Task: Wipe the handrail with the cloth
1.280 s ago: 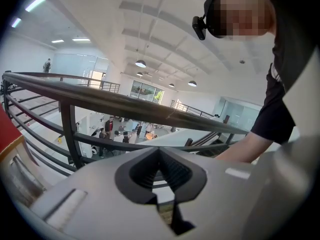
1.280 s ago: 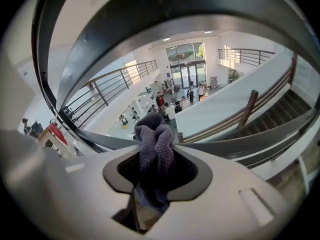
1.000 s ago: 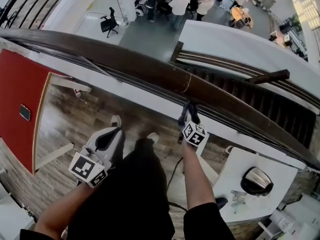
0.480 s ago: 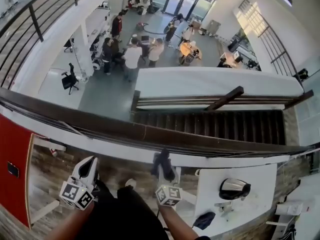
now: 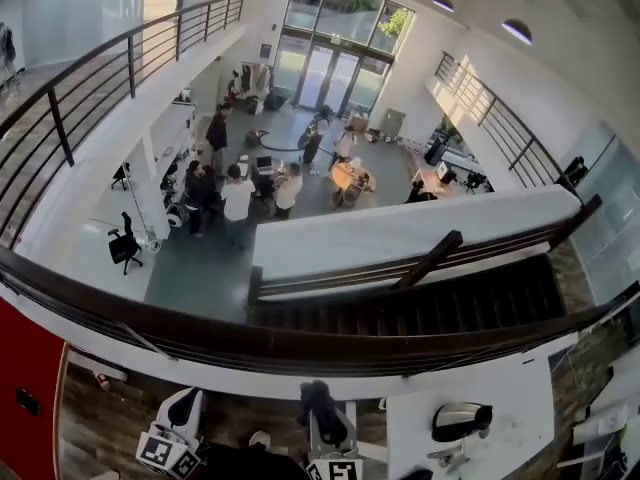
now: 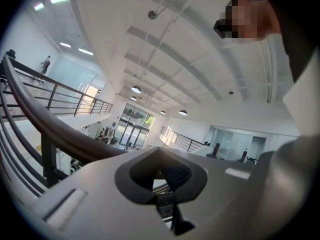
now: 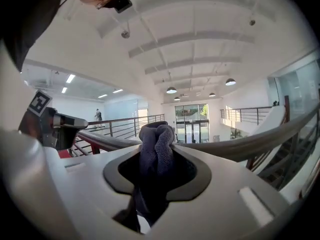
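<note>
Ahead of the right gripper (image 5: 328, 430): the handrail (image 5: 300, 346) runs crosswise just beyond the jaws, with a pale strip showing between rail and tool.
Right gripper state: clenched on the cloth (image 7: 156, 151), a dark wad standing up out of the jaws.
Change: a second ago the cloth sat against the rail; it is now drawn back toward the person, and the head view has lifted toward the hall.
Left gripper (image 5: 178, 420): beside the right one, jaws together, nothing held.
Reading: the stroke appears finished or interrupted; contact must be remade before wiping continues.
</note>
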Available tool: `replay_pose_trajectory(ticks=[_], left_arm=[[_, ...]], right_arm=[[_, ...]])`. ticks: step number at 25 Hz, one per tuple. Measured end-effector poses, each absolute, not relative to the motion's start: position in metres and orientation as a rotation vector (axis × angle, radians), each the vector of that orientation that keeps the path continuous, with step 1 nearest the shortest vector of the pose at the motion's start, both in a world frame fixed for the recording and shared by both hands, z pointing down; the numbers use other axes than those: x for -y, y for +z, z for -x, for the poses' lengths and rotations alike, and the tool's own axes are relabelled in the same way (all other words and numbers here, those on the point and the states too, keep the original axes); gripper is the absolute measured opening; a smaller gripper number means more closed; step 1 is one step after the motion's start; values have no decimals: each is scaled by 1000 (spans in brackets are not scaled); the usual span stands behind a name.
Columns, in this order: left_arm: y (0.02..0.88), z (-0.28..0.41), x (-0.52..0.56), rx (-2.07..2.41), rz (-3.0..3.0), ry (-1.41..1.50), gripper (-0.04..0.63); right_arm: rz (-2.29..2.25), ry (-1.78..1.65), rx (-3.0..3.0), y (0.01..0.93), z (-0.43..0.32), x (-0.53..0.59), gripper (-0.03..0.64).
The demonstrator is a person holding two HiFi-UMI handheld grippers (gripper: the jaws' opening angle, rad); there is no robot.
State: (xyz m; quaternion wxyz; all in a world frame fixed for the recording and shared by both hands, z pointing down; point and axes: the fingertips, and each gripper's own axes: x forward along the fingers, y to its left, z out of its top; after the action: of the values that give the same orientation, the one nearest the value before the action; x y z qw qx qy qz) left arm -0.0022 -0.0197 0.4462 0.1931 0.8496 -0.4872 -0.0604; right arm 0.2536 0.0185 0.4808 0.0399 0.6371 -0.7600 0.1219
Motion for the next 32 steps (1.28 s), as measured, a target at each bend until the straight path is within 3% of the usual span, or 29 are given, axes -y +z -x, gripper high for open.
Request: replay_pose_trajectory(ticks=[18, 32], left_arm=[[434, -59, -2, 1326, -2649, -38, -2], [439, -47, -10, 1439, -2583, -38, -2]], right_arm=[[-1910, 229, 2418, 453, -254, -28, 110], [-1863, 82, 2493, 429, -251, -32, 110]])
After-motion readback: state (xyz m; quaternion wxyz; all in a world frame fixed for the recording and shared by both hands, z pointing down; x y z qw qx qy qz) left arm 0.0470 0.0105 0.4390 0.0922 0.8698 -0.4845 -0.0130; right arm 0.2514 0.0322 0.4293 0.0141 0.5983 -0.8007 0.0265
